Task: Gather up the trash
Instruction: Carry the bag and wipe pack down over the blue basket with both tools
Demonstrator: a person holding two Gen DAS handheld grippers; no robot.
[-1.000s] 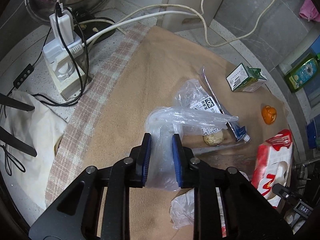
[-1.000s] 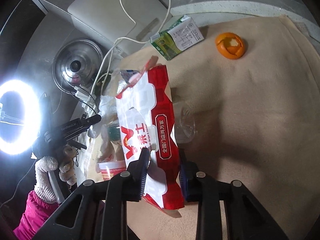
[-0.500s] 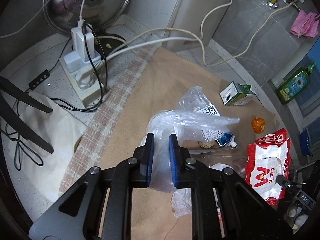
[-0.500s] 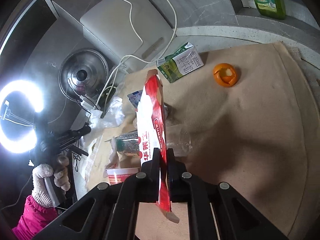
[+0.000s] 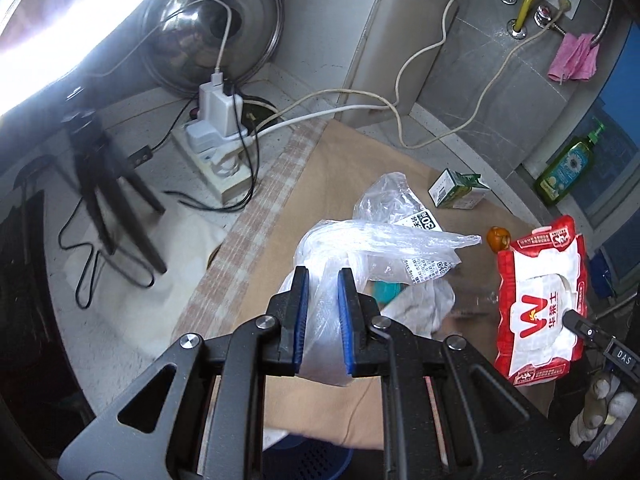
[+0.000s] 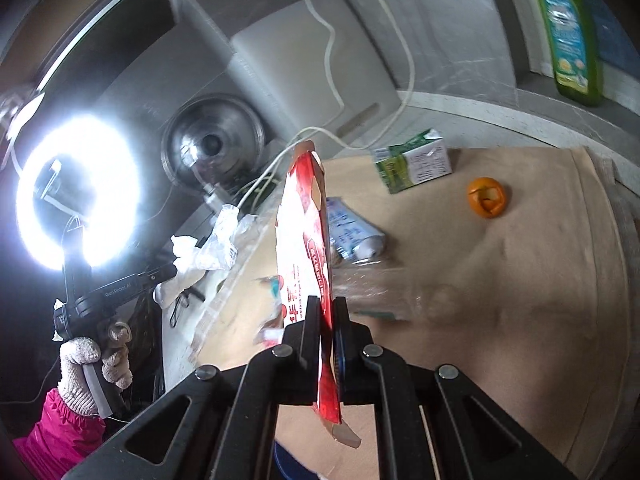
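Both grippers lifted since earlier frame. Left gripper (image 5: 323, 312) clenched on clear plastic bag (image 5: 360, 248), raised above tan cloth (image 5: 344, 168). Right gripper (image 6: 325, 320) clamped on red wipes pack (image 6: 306, 232), edge-on, above same cloth. Juice carton (image 6: 414, 164), orange peel (image 6: 486, 197), crumpled tube (image 6: 352, 232) lie on cloth beyond pack.

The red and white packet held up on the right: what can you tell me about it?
The packet is a flat, soft pouch, red-edged with a white centre, a red W logo and Chinese print. It looks like glossy plastic, slightly crumpled. The right gripper pinches it near its lower end, holding it upright above the tan cloth, edge-on to that camera.
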